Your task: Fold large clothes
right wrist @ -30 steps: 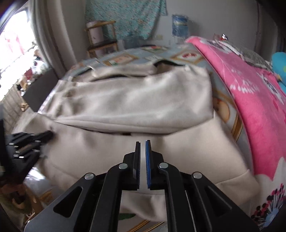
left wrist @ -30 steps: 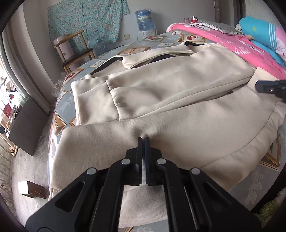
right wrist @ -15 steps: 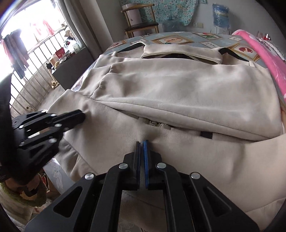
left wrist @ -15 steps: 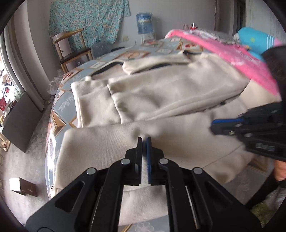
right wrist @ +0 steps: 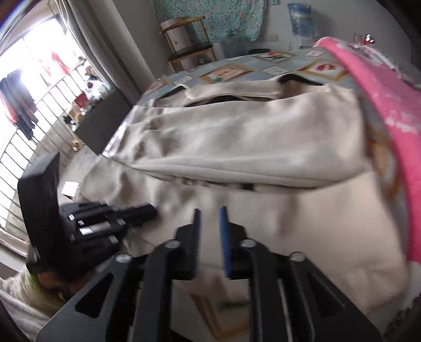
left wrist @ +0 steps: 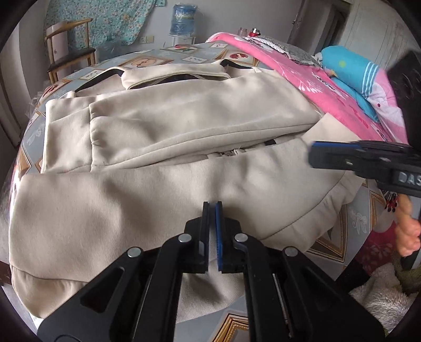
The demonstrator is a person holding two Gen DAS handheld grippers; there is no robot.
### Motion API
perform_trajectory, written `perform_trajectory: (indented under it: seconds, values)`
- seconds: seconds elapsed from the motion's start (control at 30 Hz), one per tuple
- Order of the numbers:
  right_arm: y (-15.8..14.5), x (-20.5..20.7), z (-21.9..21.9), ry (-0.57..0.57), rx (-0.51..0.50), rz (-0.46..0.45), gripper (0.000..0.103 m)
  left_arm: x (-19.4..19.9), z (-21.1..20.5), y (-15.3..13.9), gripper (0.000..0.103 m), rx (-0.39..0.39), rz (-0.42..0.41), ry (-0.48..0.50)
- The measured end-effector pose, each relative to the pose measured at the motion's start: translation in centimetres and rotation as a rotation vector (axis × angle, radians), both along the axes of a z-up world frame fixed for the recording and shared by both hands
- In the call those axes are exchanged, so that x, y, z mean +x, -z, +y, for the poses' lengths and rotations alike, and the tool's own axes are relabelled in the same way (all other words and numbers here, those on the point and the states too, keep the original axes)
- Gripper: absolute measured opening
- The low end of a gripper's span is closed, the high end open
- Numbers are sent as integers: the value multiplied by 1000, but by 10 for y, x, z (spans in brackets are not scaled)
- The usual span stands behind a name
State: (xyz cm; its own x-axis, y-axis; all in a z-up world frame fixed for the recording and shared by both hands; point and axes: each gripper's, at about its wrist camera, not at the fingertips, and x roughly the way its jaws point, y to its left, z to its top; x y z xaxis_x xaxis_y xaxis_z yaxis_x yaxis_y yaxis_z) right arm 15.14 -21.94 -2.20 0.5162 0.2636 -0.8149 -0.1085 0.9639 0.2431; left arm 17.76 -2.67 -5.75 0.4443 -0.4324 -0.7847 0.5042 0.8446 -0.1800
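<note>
Beige jacket point(left wrist: 163, 147) lying half-folded across the bed.

Sleeves are lying folded in at frame centre; hem is waiting. Left gripper point(left wrist: 212, 210) is sitting together, empty; right gripper point(right wrist: 210, 218) is opening, holding nothing.

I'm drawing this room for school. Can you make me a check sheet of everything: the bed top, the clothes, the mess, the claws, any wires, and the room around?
Surface: bed under a picture-patterned sheet.
Job's things: beige coat spread flat, both sides folded in over the middle, collar at the far end.
Clutter: pink blanket along the coat's right edge; blue pillow on it.
Claws: left claw shut, over the near hem, no cloth seen between its tips; right claw opening, nothing between the tips.
Cables: nothing seen.
Surroundings: wooden chair, water jug, flowered cloth on the wall, railed window.
</note>
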Motion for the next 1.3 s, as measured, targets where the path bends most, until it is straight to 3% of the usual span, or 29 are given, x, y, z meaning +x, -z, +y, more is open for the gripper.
perform_trajectory:
  seconds: [0.03,0.1,0.2,0.37,0.53,0.67,0.77,0.9,1.03,1.13,1.3]
  values:
    - [0,-6,-7,22,-48,6,32,-1,0,1,5,1,-3,-2]
    - [7,-15,-22,80,-156,31,32,-2,-1,1,5,6,-7,-5]
    - [27,-21,-50,195,-235,73,32,-1,-1,1,5,21,-14,-4]
    - [30,-25,-65,229,-183,64,32,1,-1,-1,5,28,-10,10]
    - [-7,-32,-16,45,-77,-44,34,10,9,0,5,-35,55,4]
    - [3,-29,32,-93,-99,-25,34,17,19,4,3,-110,124,-21]
    - [31,-23,41,-112,-121,37,34,23,25,7,2,-166,176,-36]
    - [18,-26,46,-108,-151,26,34,30,32,11,1,-227,235,-43]
    - [-3,-35,73,-193,-121,-54,34,32,33,12,1,-241,255,-44]
    - [21,-27,88,-216,-166,-10,34,34,34,11,1,-248,271,-46]
    - [26,-26,85,-214,-157,-7,34,18,58,-21,2,-287,185,-47]
